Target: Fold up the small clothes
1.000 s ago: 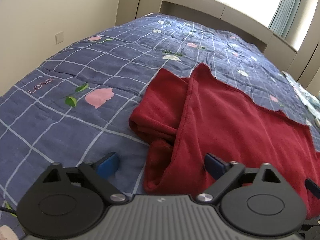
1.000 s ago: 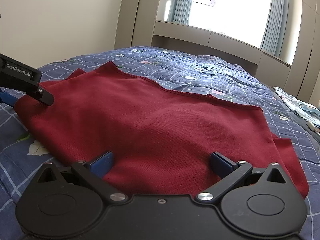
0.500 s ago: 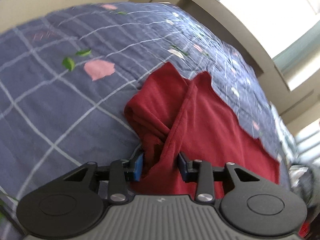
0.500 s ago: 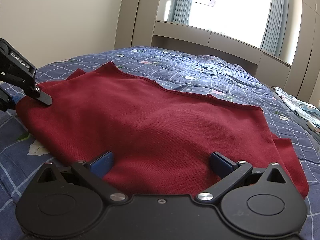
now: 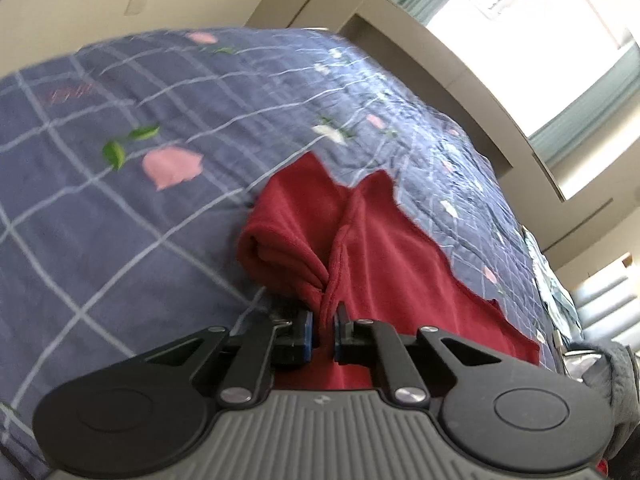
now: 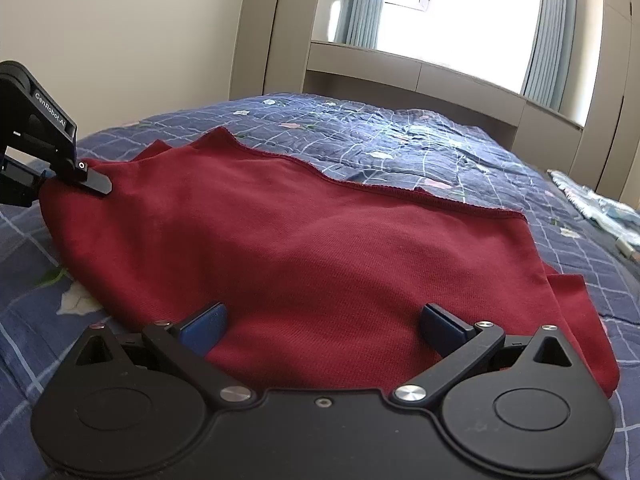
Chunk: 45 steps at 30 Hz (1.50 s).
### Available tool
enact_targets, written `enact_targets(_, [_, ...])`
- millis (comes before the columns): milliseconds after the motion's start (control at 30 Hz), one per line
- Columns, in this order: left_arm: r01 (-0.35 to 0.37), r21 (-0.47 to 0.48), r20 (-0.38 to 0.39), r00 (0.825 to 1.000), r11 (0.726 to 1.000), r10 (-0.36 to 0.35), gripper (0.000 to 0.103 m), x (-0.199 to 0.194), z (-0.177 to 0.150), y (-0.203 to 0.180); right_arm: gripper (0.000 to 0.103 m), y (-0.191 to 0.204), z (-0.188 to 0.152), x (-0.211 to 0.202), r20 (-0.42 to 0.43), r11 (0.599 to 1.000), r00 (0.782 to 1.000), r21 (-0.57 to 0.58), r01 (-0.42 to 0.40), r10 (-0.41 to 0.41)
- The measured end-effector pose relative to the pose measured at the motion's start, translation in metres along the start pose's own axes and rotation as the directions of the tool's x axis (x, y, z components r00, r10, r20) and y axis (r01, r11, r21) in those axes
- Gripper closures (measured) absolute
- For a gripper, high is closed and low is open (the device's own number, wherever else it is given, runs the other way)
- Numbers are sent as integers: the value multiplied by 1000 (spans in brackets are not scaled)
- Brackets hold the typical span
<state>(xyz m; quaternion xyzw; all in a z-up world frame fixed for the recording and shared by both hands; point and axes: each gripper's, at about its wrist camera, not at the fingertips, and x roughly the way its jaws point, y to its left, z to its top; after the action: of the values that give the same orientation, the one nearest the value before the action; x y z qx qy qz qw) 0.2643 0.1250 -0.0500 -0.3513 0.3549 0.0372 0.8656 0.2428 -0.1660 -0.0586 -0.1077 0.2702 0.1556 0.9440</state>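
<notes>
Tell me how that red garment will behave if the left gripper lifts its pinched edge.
The red garment will likely drape limply: it already bunches into folds at the left gripper. It probably won't slip, since the cloth looks napped and the fingers clamp gathered layers. The rest should drag along the bedspread.

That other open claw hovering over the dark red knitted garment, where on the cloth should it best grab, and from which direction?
Probably the near right corner of the dark red knitted garment, where a loose flap sticks out over the blue checked quilt. The open right claw could come in low from the near edge, since the middle lies flat with nothing to pinch. The left claw already pinches the opposite bunched corner.
</notes>
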Motion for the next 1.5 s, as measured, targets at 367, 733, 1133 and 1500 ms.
enact_targets(367, [84, 275, 31, 995, 958, -97, 95, -18, 10, -90, 1, -74, 7, -41, 29, 988, 999, 151, -19, 14])
enact_targets(733, [330, 564, -159, 943, 757, -292, 95, -11, -64, -248, 0, -168, -20, -103, 24, 957, 984, 239, 165, -176])
enact_targets(1133, [407, 645, -403, 900, 647, -164, 58, 42, -173, -285, 0, -239, -83, -124, -81, 842, 971, 486, 235, -224])
enact_targets(1500, [347, 553, -245, 937, 757, -250, 1, 3, -123, -228, 1, -248, -62, -100, 45, 806, 996, 590, 41, -83])
